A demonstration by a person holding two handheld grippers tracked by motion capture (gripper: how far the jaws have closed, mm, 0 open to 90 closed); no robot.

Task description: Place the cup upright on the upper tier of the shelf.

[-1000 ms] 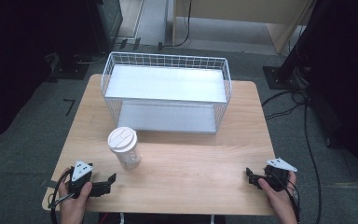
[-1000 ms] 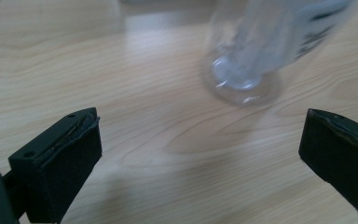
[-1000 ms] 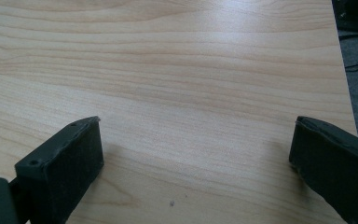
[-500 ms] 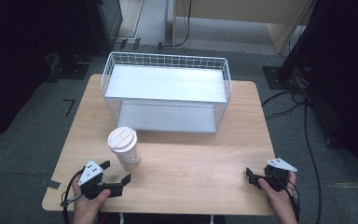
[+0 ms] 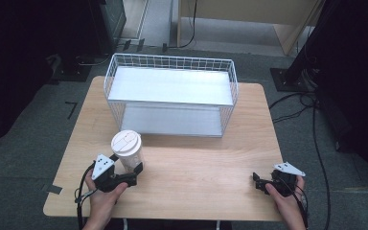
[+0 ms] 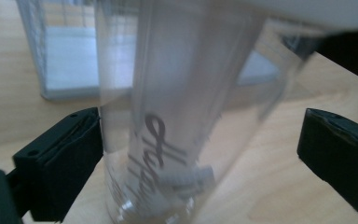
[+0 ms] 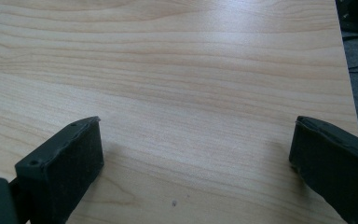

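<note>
Left tool [image 5: 133, 168] spread around the cup [image 5: 127, 149] on the desk [image 5: 196, 177], just closing: one pad touching, the other clear. Centre on the cup before squeezing, grip low, gently; thin plastic buckles. Right tool [image 5: 258, 181] spread, empty, parked near the desk's edge.

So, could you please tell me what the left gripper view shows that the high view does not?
Left gripper view: dark script lettering on the clear cup, which stands between the left gripper's open jaws, one pad at its wall, the other clear.
High view: the cup's white lid, the right gripper.
Both: cup, wire basket, wooden table.
</note>
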